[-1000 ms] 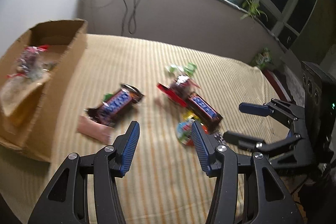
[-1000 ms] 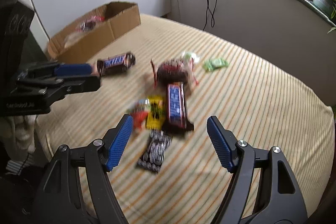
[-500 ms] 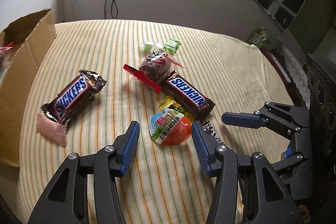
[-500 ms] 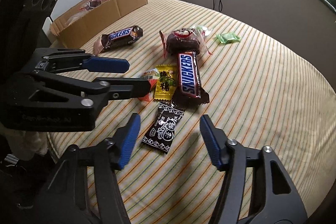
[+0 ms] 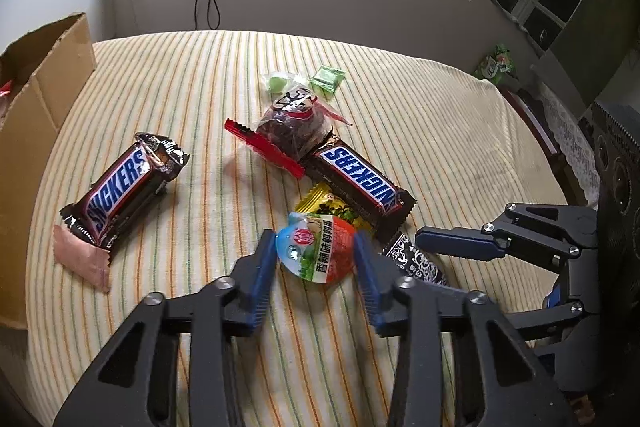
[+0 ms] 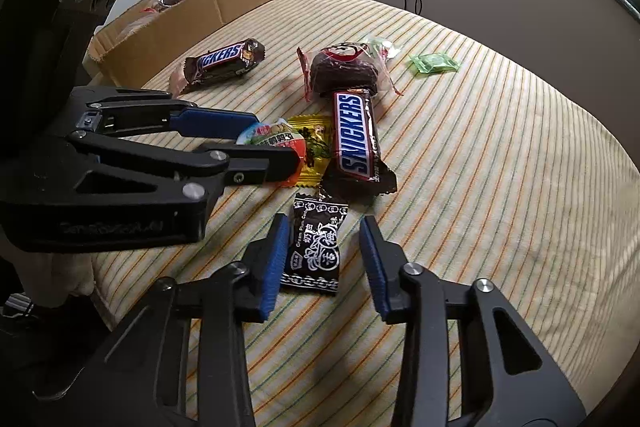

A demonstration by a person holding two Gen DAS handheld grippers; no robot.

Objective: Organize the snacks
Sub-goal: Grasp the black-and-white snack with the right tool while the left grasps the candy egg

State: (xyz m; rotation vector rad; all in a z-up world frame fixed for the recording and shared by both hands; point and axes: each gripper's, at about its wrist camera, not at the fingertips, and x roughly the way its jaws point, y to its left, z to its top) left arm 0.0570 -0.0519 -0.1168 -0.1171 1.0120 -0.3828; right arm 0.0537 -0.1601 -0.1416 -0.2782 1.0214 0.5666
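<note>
My left gripper is closing on a round red and green snack packet, and both blue pads touch its sides. The right gripper is also closing, around a black plum candy that lies flat on the striped cloth. Its left pad meets the wrapper, while a gap remains at the right pad. Just beyond lie a yellow packet, a Snickers bar and a dark cake in clear wrap. Another Snickers bar lies to the left, near the cardboard box.
The box holds some wrapped snacks at the table's far left edge. A green candy lies apart at the back. A pink wrapper pokes out under the left Snickers. Cables hang on the wall behind, with potted plants on the ledge.
Both grippers dropped toward the cloth and narrowed. The left one swung right from the left Snickers and closed onto the round packet. The right one settled around the black candy.
</note>
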